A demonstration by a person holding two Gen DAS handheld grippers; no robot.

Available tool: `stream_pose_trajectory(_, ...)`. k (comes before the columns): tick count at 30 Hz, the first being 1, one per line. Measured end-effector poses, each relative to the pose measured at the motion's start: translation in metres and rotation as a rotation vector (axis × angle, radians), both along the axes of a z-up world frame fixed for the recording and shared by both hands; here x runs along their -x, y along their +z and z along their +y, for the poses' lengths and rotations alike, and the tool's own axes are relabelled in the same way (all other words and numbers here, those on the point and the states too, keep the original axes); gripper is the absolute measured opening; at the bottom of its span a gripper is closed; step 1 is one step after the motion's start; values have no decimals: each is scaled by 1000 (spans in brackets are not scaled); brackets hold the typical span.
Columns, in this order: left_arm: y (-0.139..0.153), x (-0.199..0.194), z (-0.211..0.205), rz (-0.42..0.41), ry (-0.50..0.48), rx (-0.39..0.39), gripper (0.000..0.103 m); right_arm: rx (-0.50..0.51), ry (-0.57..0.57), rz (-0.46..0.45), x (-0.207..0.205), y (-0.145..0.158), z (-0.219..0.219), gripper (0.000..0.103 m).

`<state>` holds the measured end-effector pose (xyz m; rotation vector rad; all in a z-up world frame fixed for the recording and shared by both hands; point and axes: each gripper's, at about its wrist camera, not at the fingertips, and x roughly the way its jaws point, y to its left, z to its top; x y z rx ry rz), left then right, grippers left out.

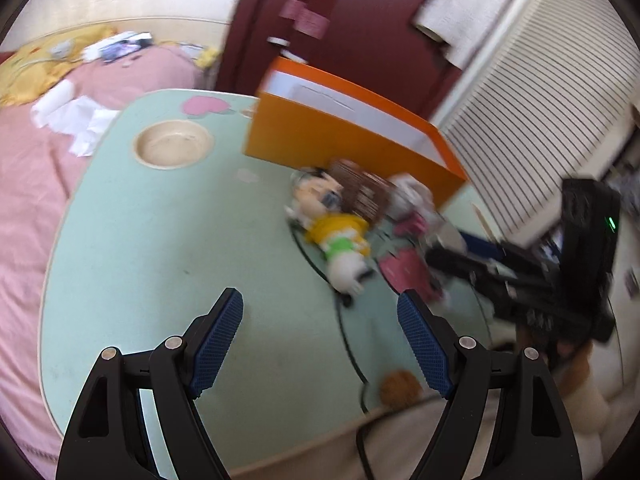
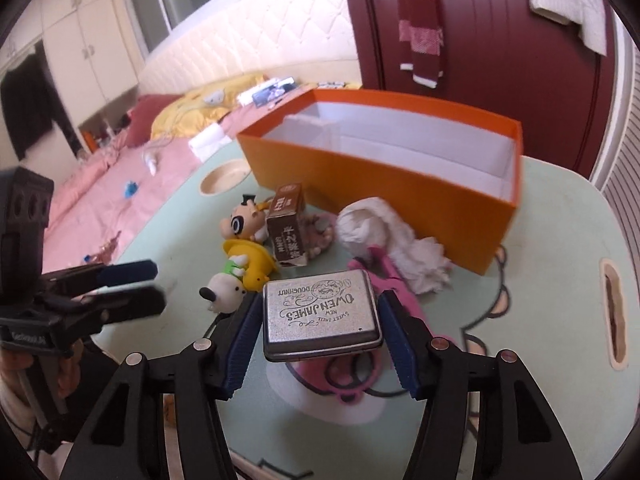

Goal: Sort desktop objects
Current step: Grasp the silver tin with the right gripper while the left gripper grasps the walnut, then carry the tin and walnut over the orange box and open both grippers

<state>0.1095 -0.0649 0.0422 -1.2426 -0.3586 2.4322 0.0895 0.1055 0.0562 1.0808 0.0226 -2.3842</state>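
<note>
Nearest in the right wrist view, the right gripper (image 2: 320,320) has its two blue pads pressed on either side of a flat silver tin (image 2: 321,318). It holds the tin level and raised above the pale green table (image 2: 560,248), probably so it can be carried over the box wall.

In the left wrist view the left gripper (image 1: 320,340) hangs over bare table with its fingers spread wide and nothing between them, seemingly kept out of the way until wanted.

Just beyond the tin lies the unsorted pile: a cartoon doll (image 2: 240,256) to the left, a small brown carton (image 2: 286,226) leaning by it, pink scissors (image 2: 384,280) and a crumpled white tissue (image 2: 384,236) to the right.

Farthest stands the open orange box (image 2: 400,192), touching the pile and apparently the place where everything is meant to go.
</note>
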Motion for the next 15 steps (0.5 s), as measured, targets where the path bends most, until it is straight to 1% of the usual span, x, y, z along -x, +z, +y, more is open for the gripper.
stream_pose_trajectory(2,0,-11,15,-6,-75,33,80,20,-21,7,-5,6,10,59)
stream_pose_trajectory(4,-6,-19,35,-13,-120,124,80,56,-43,5,-9,10,25,59)
stream_pose_trajectory(6,-11,-25,54,10,-159,216,80,71,-68,8,-12,13,35,59)
stream_pose_trajectory(7,-12,-27,62,30,-165,256,75,75,-84,11,-13,13,39,59)
stream_pose_trajectory(8,-15,-28,70,40,-180,291,64,84,-94,7,-13,13,43,59)
stream_pose_trajectory(9,-17,-29,78,48,-197,326,60,92,-103,4,-13,13,46,59)
stream_pose_trajectory(10,-18,-29,82,64,-207,345,59,100,-112,0,-13,13,49,59)
stream_pose_trajectory(11,-18,-29,85,82,-216,361,52,106,-116,-4,-13,14,51,59)
stream_pose_trajectory(12,-19,-30,88,100,-225,378,41,111,-118,-4,-13,14,52,59)
stream_pose_trajectory(13,-18,-28,88,98,-214,385,30,115,-120,-3,-12,15,53,59)
stream_pose_trajectory(15,-15,-25,85,84,-194,380,30,125,-124,5,-10,19,54,59)
